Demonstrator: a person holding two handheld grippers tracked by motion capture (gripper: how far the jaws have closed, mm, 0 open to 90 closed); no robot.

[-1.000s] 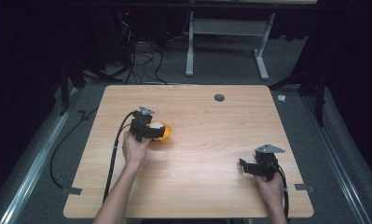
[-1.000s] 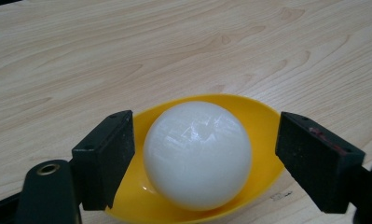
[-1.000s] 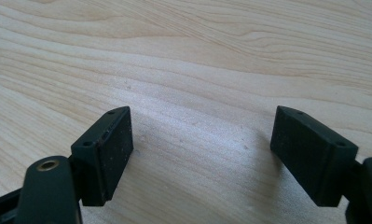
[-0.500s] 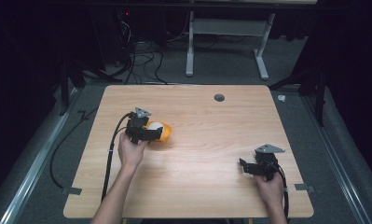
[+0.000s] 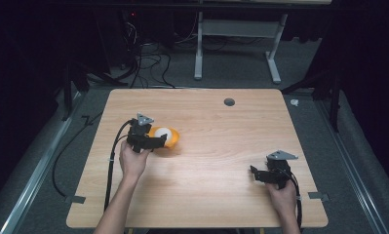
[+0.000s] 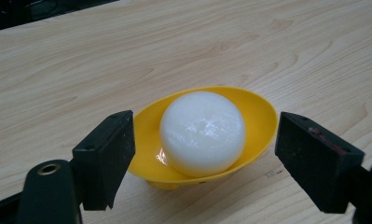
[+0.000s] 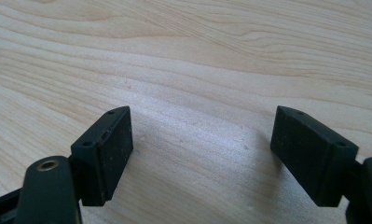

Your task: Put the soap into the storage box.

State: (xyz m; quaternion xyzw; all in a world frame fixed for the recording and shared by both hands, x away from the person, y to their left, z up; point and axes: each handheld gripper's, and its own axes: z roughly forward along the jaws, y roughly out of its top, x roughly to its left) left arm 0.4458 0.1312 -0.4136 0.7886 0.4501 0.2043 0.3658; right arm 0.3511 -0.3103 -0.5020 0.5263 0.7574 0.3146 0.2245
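Jaws of the left gripper (image 6: 204,154) are standing spread, flanking a yellow dish (image 6: 258,119) holding a white ball (image 6: 202,133) between them, untouched; right gripper (image 7: 200,154) is gaping over bare table (image 7: 197,56).

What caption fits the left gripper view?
Open left gripper straddling a yellow dish holding a white ball on the wooden table.

A shallow yellow bowl (image 6: 260,122) sits upright (a glossy white ball (image 6: 202,133) resting inside) on the table's (image 5: 216,195) left half.
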